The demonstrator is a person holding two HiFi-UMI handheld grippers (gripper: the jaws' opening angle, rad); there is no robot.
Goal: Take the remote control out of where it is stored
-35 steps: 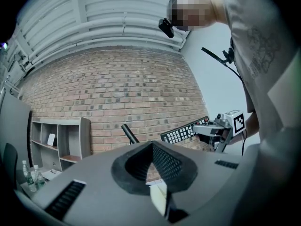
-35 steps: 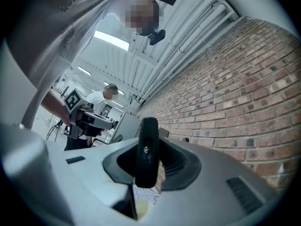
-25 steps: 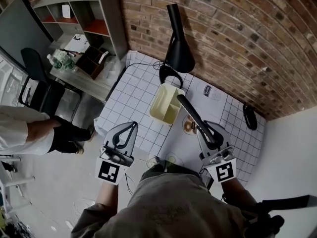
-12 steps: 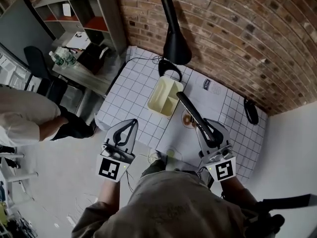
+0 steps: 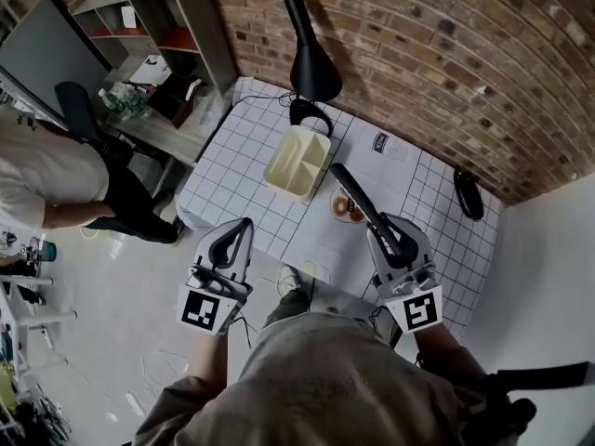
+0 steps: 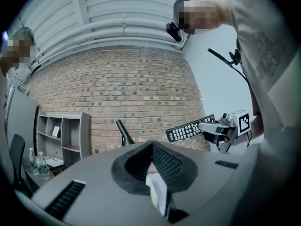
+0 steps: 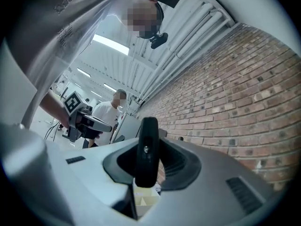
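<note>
My right gripper (image 5: 389, 245) pinches the remote control (image 5: 358, 203) by its near end. Its long axis points up-left toward the cream box (image 5: 281, 154). My left gripper (image 5: 244, 226), at lower left, is pressed together and empty.

Head view steeply down; gripper views level, toward brick wall (image 6: 141, 79)

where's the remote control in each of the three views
Head view: remote control right of centre, slanting up-left from the right gripper.
Left gripper view: at right, sticking out from the right gripper.
Right gripper view: dead centre, end-on between the jaws.
Shared landmark: brick wall.
</note>
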